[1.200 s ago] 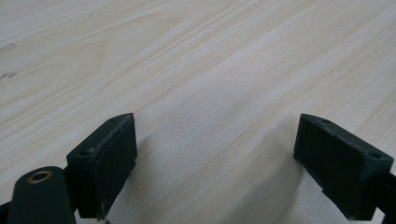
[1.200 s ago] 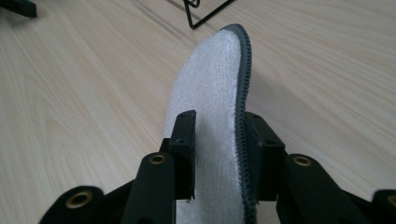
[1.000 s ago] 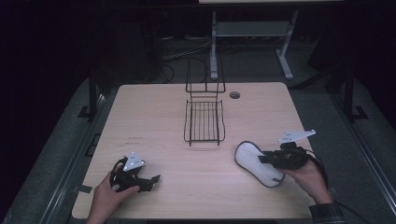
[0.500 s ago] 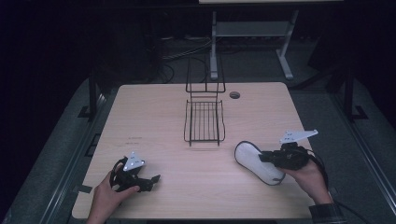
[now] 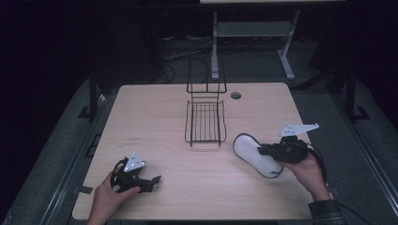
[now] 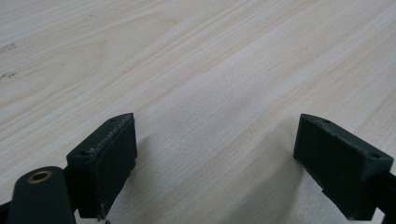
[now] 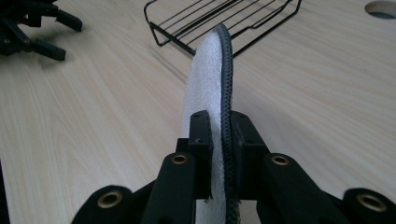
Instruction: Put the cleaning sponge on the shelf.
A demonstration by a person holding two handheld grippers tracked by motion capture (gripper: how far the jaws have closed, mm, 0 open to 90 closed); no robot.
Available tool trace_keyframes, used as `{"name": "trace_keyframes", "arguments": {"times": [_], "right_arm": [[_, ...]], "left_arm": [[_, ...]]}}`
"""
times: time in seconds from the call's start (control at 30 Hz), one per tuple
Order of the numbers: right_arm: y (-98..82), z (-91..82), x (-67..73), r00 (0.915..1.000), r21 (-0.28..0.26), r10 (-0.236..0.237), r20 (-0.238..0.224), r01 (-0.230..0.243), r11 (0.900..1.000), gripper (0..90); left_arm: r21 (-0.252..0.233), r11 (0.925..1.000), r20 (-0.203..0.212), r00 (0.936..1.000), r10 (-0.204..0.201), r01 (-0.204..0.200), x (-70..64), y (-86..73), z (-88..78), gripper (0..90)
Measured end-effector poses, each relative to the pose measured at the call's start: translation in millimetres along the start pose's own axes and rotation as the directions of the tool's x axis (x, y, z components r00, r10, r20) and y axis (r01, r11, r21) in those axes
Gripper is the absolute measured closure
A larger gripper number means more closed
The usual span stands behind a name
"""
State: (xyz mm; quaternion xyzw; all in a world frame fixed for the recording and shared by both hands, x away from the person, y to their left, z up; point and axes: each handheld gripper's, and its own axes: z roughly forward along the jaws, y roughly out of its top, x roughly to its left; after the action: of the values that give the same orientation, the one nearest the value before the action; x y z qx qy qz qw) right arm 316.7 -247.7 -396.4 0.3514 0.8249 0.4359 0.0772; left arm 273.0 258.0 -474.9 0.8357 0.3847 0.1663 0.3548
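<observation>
One white insole (image 5: 256, 155), edged in black, is the only loose item; it sits just right of the wire rack (image 5: 204, 121) and nearer the person, held on edge by the right gripper (image 5: 264, 150). In the right gripper view the jaws are pinched tight on the insole (image 7: 211, 88) close to one end, fleecy white face on one side, dark rim on the other. Judgement: light, thin and floppy, with a soft pile that gives under the pads and a firmer rim. Gripped near the end, the free length will probably droop or sway; a hold nearer the middle, across the rim, should carry it steadier. Not fragile. The left gripper (image 5: 149, 181) rests on the table (image 5: 155, 112), well left of the rack and nearer the person, jaws spread wide with nothing between them.
</observation>
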Motion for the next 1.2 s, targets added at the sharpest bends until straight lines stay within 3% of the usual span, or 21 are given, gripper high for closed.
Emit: {"name": "trace_keyframes", "arguments": {"times": [0.7,1.2], "right_arm": [[36.8,13.4,-0.7,0.9998,-0.072,-0.015,0.010,0.015,0.997,80.2],[62.9,34.6,-2.7,0.9999,-0.101,-0.014,0.001,0.014,0.995,80.2]], "left_arm": [[0.000,1.0000,0.000,1.0000,0.000,0.000,0.0,0.0,0.0,12.4],[0.000,1.0000,-0.001,1.0000,0.003,-0.003,0.2,0.1,0.0,12.4]]}}
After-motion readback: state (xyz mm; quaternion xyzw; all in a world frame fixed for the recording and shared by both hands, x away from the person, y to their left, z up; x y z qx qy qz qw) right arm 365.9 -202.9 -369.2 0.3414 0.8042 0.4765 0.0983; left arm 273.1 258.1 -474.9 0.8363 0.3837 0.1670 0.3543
